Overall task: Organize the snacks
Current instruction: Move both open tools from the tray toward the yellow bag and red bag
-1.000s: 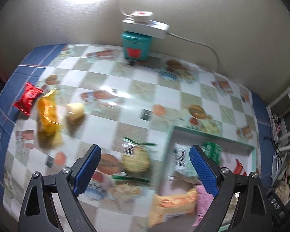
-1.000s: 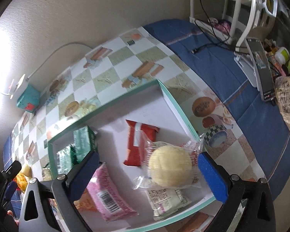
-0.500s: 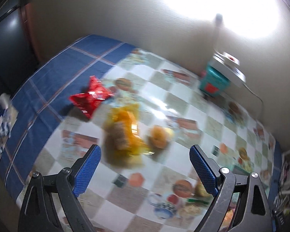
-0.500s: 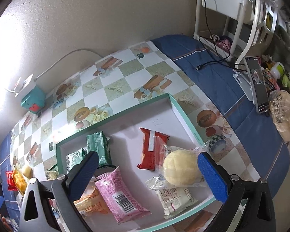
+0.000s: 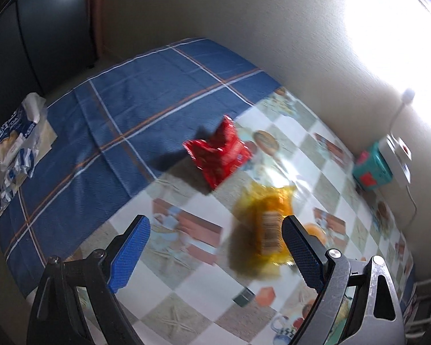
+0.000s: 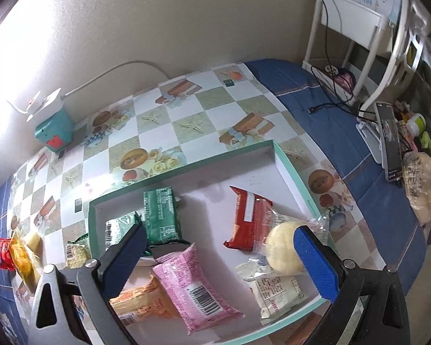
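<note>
My left gripper is open and empty above the table. A yellow snack packet lies by its right finger, a red packet beyond it. My right gripper is open and empty over a white box with a green rim. The box holds a pink packet, green packets, a red packet, a wrapped round bun and an orange packet. Left of the box lie a pale snack, the yellow packet and the red one.
A teal box with a white power strip stands by the wall, also in the right wrist view. A plastic bag lies on the blue cloth at far left. A phone on a stand and a bagged bread sit right.
My left gripper has swung left, from the box to the yellow and red packets. My right gripper has risen and pulled back from the box. Both stay open.
</note>
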Tool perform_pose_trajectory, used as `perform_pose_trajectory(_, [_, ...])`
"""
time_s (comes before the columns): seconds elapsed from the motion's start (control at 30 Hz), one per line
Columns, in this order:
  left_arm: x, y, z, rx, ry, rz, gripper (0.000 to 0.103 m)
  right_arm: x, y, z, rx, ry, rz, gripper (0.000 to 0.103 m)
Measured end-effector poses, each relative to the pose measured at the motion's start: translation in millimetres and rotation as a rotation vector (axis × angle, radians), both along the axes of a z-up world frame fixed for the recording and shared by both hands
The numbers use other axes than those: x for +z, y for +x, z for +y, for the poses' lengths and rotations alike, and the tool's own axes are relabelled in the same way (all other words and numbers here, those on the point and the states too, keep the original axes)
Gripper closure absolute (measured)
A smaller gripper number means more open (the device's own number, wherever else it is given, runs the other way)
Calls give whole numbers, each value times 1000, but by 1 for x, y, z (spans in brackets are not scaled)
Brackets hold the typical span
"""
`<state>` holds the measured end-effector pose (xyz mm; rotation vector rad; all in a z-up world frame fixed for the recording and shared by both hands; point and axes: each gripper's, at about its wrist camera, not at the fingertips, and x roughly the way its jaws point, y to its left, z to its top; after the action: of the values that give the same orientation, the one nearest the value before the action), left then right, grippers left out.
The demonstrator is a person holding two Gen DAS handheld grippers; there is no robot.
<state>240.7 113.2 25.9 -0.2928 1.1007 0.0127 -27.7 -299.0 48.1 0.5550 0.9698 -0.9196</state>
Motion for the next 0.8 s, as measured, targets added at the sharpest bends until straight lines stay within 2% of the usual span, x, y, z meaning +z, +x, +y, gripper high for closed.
perform_pose_trajectory(0.17, [-7, 8, 10, 13, -27, 2, 10, 2, 10, 10, 5, -23, -17, 0])
perform_pose_trajectory(0.43, [-24, 20, 17, -3, -77, 24, 10, 6, 45, 35, 82, -52, -43, 0])
perform_pose_trajectory(0.57, [-25, 26, 22, -4, -85, 14, 10, 15, 76, 55, 183, -54, -101, 0])
perform_pose_trajectory(0.8, [-42, 41, 53, 35, -136, 20, 10, 23, 139, 91, 351, -17, -145, 0])
